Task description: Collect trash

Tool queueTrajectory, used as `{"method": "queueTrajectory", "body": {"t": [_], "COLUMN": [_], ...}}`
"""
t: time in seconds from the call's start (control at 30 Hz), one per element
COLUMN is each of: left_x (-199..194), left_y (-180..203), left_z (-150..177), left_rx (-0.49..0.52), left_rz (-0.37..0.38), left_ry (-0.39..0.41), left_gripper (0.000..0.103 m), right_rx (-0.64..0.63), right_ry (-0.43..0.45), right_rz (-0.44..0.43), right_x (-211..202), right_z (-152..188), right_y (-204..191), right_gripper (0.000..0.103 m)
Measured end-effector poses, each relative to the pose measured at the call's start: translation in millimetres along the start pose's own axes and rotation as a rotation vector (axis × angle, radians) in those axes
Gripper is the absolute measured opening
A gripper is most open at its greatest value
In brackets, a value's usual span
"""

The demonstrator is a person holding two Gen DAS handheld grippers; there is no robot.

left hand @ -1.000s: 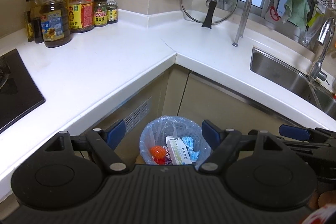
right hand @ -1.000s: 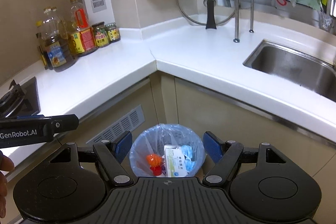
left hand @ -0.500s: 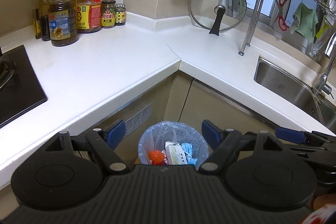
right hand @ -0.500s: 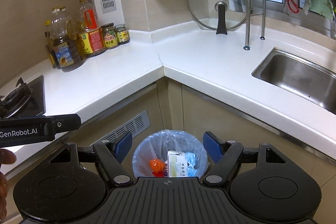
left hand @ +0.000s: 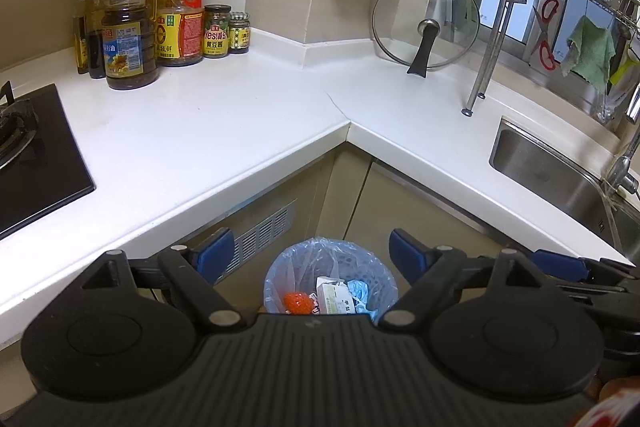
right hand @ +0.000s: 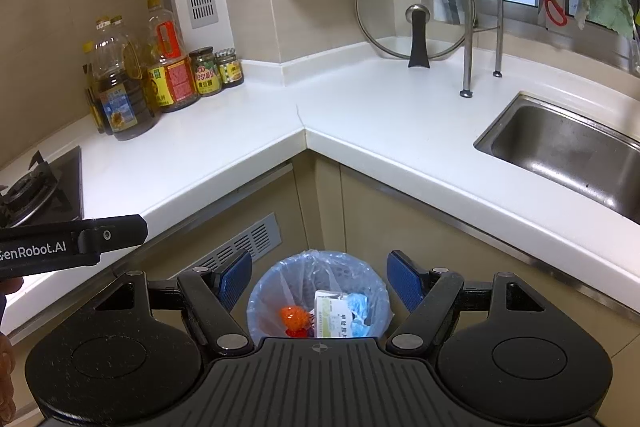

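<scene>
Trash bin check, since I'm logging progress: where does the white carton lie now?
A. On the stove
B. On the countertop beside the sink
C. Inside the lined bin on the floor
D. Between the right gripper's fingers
C: the white carton lies inside the blue-lined trash bin beside an orange item.

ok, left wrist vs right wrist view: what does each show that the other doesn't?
Left wrist only: the faucet by the sink, and the right tongs' blue pad poking in at the right edge.
Right wrist only: the left tongs' branded black arm at the left edge, plus more of the sink basin.
Both: the bin with trash in it, the oil bottles, the glass lid, the scissors, the green cloth and the stove.
</scene>
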State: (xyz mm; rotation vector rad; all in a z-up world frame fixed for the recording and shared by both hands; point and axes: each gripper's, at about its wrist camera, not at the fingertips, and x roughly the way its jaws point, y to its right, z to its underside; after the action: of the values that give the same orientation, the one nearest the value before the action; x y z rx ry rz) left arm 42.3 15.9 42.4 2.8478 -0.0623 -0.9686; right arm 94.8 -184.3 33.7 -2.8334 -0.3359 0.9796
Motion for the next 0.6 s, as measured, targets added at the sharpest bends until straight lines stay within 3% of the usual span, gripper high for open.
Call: {"method": "queueTrajectory", "body": {"t": [0.6], "left_x": [-1.0], "left_y": [5.0], "left_z": [-0.2], "left_rx": [0.022], "left_rz": [0.002], "left_ry": [0.013], "left_gripper": [0.085], "right_rx": [0.010], "right_ry": [0.010], "right_rz": [0.004], "right_x": [-5.4], "right_z": [-2.3], "right_y": [5.6], "right_gripper": [0.074]}}
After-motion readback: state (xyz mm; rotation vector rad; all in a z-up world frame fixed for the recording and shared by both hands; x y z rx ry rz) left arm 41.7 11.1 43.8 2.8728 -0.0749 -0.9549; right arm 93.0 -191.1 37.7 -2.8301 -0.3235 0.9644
